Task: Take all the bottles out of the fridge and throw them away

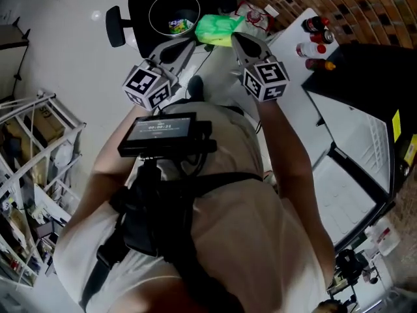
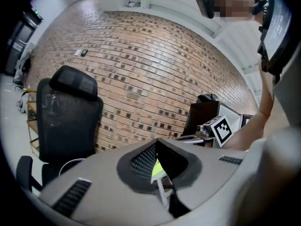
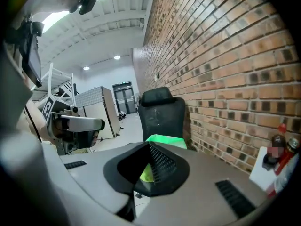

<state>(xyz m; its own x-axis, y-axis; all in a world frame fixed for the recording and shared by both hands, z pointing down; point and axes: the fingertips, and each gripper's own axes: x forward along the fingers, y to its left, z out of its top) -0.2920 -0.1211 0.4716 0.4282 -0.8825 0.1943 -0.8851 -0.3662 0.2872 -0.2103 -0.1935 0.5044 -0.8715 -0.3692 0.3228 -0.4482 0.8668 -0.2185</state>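
Both grippers reach forward side by side with a green bag [image 1: 218, 28] strung between their tips. The left gripper [image 1: 193, 40] is clenched, and its own view shows a yellow-green sliver of bag [image 2: 157, 169] pinched where the jaws meet. The right gripper [image 1: 236, 38] is also clenched, with the bag's edge [image 3: 146, 172] caught in its jaws and the rest bunched just beyond them. The bag hangs just right of a round black bin [image 1: 151, 15] that stands by a black chair [image 1: 133, 25] at the far left. The bottles [image 1: 316, 34] stand in a cluster on a white top [image 1: 293, 70] at the far right, well apart from the grippers and against a brick wall [image 3: 244, 55]. The fridge [image 1: 355, 132] is just near of them on the right, its door open and white inside; whether any bottles are left in it cannot be seen.
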